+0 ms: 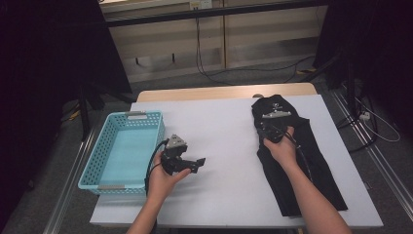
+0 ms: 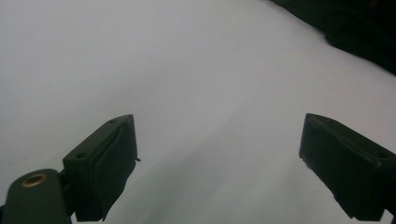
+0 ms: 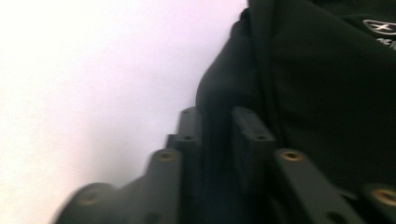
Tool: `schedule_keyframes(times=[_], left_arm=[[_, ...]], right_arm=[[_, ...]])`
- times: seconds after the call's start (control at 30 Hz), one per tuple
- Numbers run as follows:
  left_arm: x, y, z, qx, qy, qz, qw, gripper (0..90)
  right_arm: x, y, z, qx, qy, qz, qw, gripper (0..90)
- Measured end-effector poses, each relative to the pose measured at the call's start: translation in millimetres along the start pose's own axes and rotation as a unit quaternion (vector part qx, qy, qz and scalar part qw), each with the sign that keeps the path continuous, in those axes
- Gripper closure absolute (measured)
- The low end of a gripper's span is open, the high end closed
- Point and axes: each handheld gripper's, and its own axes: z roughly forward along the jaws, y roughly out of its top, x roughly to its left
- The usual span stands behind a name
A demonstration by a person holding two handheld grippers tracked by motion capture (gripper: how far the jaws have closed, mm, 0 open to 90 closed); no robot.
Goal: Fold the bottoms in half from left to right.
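Observation:
A black garment [image 1: 297, 156] with a small white logo lies along the right side of the white table [image 1: 219, 131]. My right gripper [image 1: 271, 127] rests on its upper left part, shut on a raised fold of the black cloth [image 3: 219, 107] at the garment's edge. My left gripper [image 1: 198, 164] is held just above the table left of centre, beside the basket, its jaws wide open with nothing between them [image 2: 219, 158]. A corner of the garment [image 2: 355, 32] lies far ahead of it.
A light blue plastic basket [image 1: 104, 151] with nothing in it stands at the table's left edge. Cables run over the floor behind the table and at the right. Bare white tabletop lies between the two grippers.

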Motion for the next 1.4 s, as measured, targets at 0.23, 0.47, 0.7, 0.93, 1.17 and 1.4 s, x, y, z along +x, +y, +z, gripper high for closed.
schedule_keyframes(times=[0.23,0.47,0.7,0.93,1.17,1.4], left_arm=[[0.2,-0.4,-3.6,0.000,0.005,0.002,1.0000,11.7],[1.2,0.2,-8.0,-0.004,0.009,0.003,0.9999,11.7],[5.1,-0.6,-13.1,-0.011,0.015,-0.010,0.9998,11.7],[8.9,-0.3,-19.3,-0.017,0.020,-0.014,0.9996,11.6],[10.8,-0.1,-23.6,-0.025,0.026,-0.023,0.9991,11.6],[10.5,-0.6,-22.2,-0.021,0.027,-0.021,0.9992,11.6]], right_arm=[[-4.7,-0.8,-1.8,-0.004,0.020,0.012,0.9997,88.1],[21.0,0.6,-6.1,0.002,0.067,-0.021,0.9976,88.4],[64.3,-2.3,-12.7,0.006,0.125,-0.058,0.9904,88.3],[118.8,-5.7,-23.1,0.008,0.192,-0.107,0.9755,88.3],[167.9,-8.2,-29.1,0.016,0.261,-0.147,0.9538,74.2],[145.9,6.4,-45.1,-0.010,0.237,-0.147,0.9604,51.2]])
